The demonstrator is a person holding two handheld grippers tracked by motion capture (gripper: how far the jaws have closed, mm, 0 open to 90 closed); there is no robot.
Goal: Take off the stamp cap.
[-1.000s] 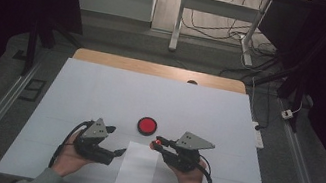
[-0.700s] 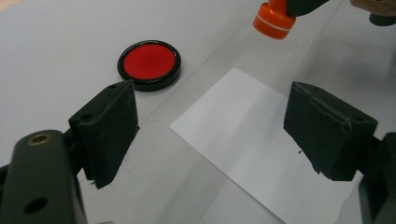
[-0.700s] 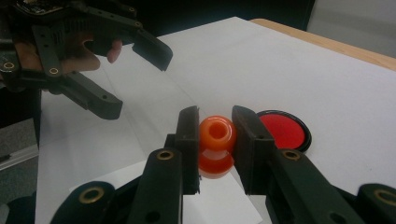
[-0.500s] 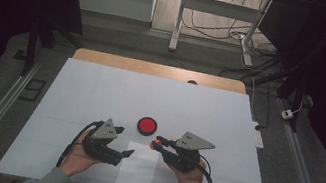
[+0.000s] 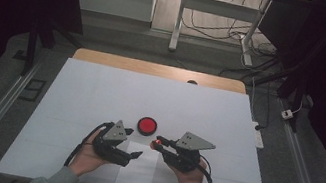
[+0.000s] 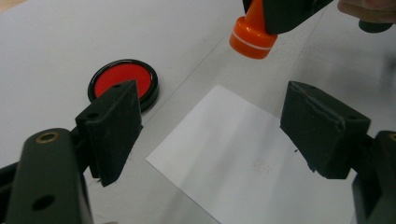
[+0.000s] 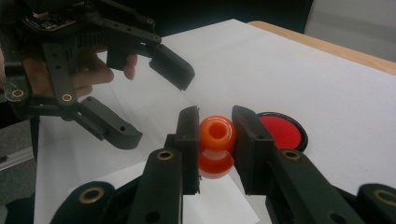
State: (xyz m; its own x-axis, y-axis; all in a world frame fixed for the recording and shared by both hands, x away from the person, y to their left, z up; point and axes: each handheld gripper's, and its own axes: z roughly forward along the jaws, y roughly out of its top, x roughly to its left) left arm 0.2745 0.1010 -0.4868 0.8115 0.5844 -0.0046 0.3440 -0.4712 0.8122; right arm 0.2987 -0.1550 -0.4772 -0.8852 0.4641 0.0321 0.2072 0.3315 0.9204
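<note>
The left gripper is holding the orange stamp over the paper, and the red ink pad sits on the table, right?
Not quite: the right gripper holds the orange stamp, as the right gripper view shows. The left gripper is open. The red ink pad does sit on the table.

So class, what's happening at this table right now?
A person holds a gripper in each hand over a white table. The right gripper is shut on an orange stamp, held above a sheet of paper. The left gripper is open, its jaws spread over the paper, gripping nothing. A red ink pad sits on the table just beyond the paper. A faint mark shows on the paper.
</note>
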